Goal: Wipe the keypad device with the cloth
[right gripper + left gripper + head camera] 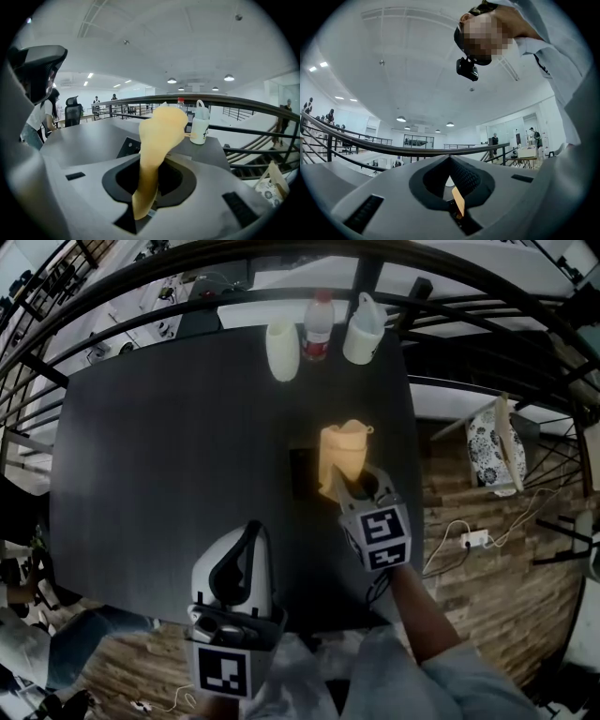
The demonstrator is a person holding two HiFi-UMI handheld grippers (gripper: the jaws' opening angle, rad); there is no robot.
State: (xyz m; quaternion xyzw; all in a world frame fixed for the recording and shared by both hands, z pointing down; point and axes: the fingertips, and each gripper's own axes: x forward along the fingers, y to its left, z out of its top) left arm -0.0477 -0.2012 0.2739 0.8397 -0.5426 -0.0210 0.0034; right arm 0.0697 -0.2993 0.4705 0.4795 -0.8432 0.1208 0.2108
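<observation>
Place: open-plan office | beyond right tongs (pixel 151 161): railing (pixel 220 101), ceiling lights (pixel 171 80) | left of them: office chair (pixel 72 112), people (pixel 96 100) standing

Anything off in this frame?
Nothing spilled or damaged. One oddity: the cloth stands bunched upright in the right tongs, not spread over the keypad device. The left tongs are shut and aimed up at the ceiling.

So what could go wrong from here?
1. The keypad lies loose on the table. The left tongs are shut, pointed up and away from it, so a wipe may shove it along.
2. The right tongs pinch the cloth by a thin bunch and the rest flops free. It could slip out, or the tongs might scrape the keypad.
</observation>
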